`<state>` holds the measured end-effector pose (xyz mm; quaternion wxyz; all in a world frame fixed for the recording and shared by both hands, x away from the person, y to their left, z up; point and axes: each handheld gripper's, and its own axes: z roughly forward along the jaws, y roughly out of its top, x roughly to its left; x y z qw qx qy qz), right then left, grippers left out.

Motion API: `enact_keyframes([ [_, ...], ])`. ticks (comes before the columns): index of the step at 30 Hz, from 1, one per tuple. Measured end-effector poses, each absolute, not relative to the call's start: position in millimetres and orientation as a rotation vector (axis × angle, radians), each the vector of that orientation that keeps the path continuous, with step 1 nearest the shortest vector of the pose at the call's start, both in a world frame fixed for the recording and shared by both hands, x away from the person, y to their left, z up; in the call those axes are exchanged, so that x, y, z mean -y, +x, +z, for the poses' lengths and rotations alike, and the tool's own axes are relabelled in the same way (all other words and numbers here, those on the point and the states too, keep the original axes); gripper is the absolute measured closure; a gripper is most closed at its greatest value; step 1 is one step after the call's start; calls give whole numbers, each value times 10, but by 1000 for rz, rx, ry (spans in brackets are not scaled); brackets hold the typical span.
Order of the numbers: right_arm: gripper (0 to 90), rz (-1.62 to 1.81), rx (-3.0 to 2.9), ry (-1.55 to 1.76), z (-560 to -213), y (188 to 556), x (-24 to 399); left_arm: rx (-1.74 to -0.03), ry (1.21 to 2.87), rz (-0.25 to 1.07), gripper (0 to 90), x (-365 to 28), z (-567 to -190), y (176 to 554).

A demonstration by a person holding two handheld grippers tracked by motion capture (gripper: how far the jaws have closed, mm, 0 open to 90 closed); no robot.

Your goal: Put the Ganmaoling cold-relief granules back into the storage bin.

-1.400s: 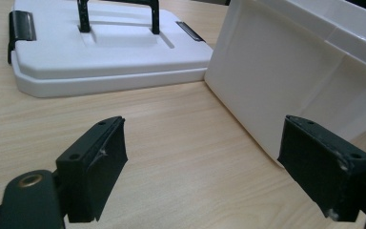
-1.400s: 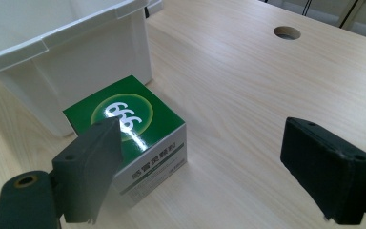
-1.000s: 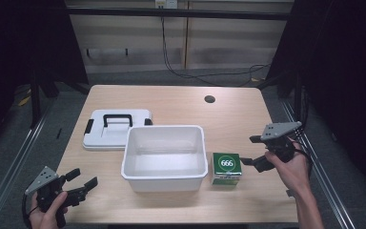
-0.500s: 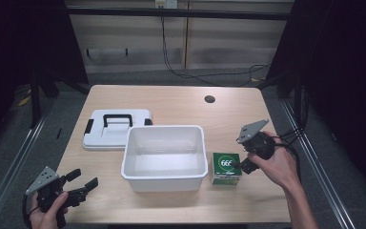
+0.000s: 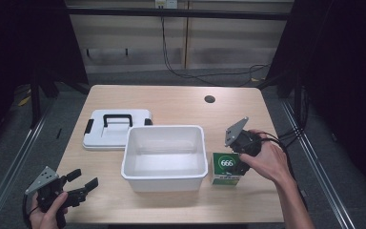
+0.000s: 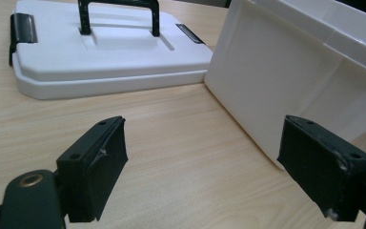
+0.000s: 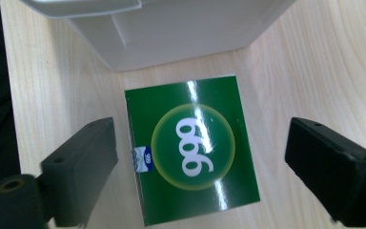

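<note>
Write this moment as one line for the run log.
right gripper: open, above green box | left gripper: open, idle | white bin: empty

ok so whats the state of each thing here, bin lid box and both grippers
bin: open, empty, upright on the table
lid: off the bin, lying flat beside it, handle up
box: closed, standing right of the bin, not gripped
left gripper: open, holding nothing, near the table's front left corner
right gripper: open, jaws either side of the box, not touching it
</note>
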<state>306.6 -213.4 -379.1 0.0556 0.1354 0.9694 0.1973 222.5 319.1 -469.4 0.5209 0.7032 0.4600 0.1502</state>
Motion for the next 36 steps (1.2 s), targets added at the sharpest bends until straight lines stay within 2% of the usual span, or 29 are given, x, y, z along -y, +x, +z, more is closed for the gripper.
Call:
enact_keyframes([
  [8, 91, 428, -3013, 355, -3912, 3108, 2061, -1107, 1684, 357, 162, -3191, -4698, 2230],
  [36, 113, 165, -3098, 287, -4186, 3212, 1906, -1100, 1692, 353, 162, -3195, -4699, 2232],
])
